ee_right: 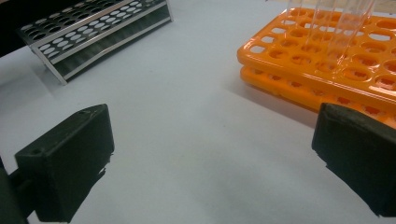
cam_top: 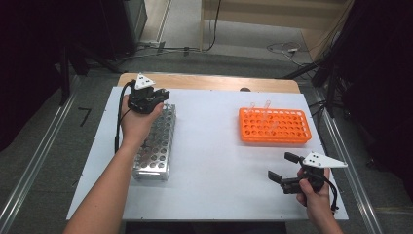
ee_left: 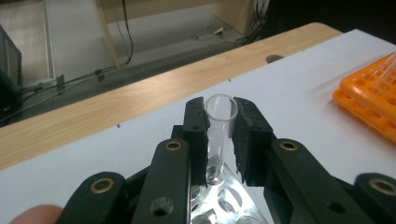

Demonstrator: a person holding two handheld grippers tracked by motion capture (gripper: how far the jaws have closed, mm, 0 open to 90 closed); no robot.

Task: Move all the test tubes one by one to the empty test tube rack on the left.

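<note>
Left gripper (ee_left: 219,135) clamps a clear tube (ee_left: 218,140) (foot blurred) over the metal rack (cam_top: 157,146) at ten o'clock; right gripper (cam_top: 288,168) gapes, empty.

The test tube (ee_left: 219,135) was clear and glossy, glass or clear plastic, which one could not be told. The left gripper (ee_left: 219,140) was matt black plastic with brass-coloured rivets, its pads (ee_left: 247,135) rough-edged and rubbery. The metal rack (cam_top: 157,144) looked like bright, polished perforated sheet. The orange rack (ee_right: 327,60) was shiny moulded plastic. The table top (cam_top: 214,165) was smooth matt white, with a light wood strip (ee_left: 116,105) of visible grain.
</note>
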